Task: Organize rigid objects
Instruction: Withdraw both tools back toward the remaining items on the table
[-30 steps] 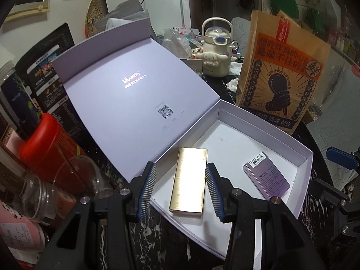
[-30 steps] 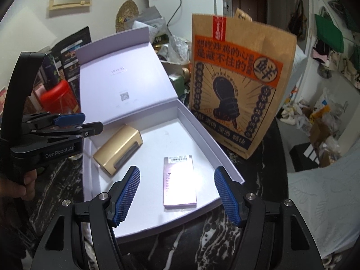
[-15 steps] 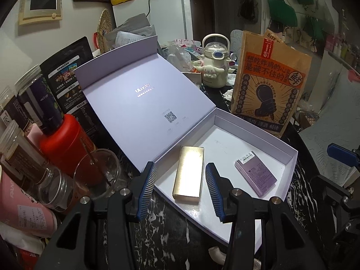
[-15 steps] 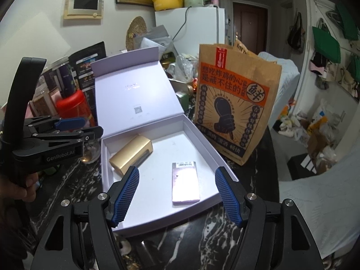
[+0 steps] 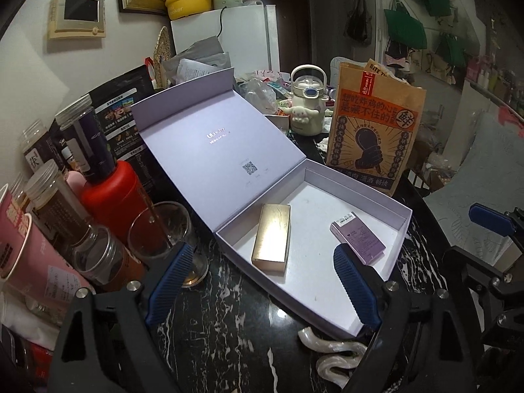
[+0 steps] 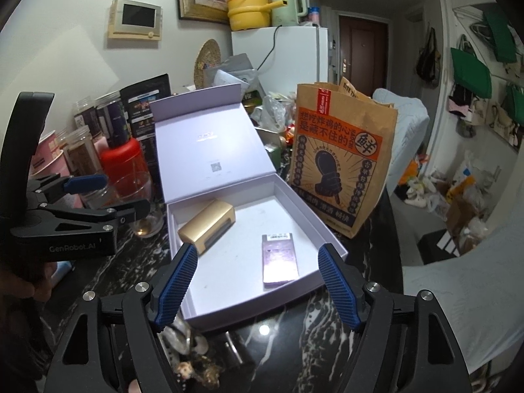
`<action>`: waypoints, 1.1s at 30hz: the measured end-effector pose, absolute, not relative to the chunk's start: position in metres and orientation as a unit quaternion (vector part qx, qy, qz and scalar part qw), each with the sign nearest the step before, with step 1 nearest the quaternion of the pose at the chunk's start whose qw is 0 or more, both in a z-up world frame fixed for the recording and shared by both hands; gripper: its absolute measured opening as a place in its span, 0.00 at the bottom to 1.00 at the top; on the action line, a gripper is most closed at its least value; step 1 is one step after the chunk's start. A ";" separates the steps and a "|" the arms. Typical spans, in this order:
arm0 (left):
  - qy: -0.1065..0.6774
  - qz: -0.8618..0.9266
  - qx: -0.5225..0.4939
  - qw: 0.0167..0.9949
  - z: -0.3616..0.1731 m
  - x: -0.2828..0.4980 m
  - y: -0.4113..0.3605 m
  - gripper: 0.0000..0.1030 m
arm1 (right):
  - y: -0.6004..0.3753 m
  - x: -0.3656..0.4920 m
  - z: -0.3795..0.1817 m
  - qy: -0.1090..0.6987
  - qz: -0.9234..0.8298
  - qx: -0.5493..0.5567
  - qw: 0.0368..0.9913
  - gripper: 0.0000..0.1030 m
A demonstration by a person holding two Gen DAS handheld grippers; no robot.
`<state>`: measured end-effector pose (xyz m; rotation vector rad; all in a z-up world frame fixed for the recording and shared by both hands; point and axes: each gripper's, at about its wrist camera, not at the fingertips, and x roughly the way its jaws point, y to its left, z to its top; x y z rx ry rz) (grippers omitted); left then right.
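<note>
From my left wrist view, the 9 o'clock side of the dark marbled surface [image 5: 229,321] is packed with jars, a red canister [image 5: 111,196] and a drinking glass [image 5: 160,232], likely pushed aside so the lilac box [image 5: 386,245] has room to lie open, its lid [image 5: 209,131] leaning back toward 11 o'clock. My left gripper [image 5: 262,285] hangs above the box's near edge with its fingers spread and empty; they have just been opening, with nothing between them. Past them, at 12 o'clock, the gold box [image 5: 271,237] lies flat on the tray floor, lengthwise along the hinge side. At 1 o'clock the purple packet [image 5: 357,240] lies flat too, apart from the gold box, so I judge each got its own share of the tray. In the right wrist view my right gripper [image 6: 257,283] also has its fingers released, having just opened a little wider, and hovers over the near wall with the purple packet straight ahead but untouched. Farther round, at 2 o'clock, a brown paper bag [image 6: 340,160] stands upright just beside the box's right wall.
</note>
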<state>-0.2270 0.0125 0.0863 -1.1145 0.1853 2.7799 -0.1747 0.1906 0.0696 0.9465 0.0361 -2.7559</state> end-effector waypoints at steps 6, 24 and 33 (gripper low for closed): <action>0.058 0.924 -0.369 0.077 0.086 -0.203 0.008 0.86 | 0.188 -0.154 0.074 0.010 -0.943 0.313 0.110 0.80; 0.073 0.921 -0.369 0.105 0.074 -0.128 0.003 0.86 | 0.182 -0.092 0.058 -0.010 -0.943 0.318 0.100 0.84; 0.070 0.911 -0.385 0.130 0.056 -0.099 0.005 0.86 | 0.183 -0.063 0.038 -0.026 -0.937 0.332 0.102 0.84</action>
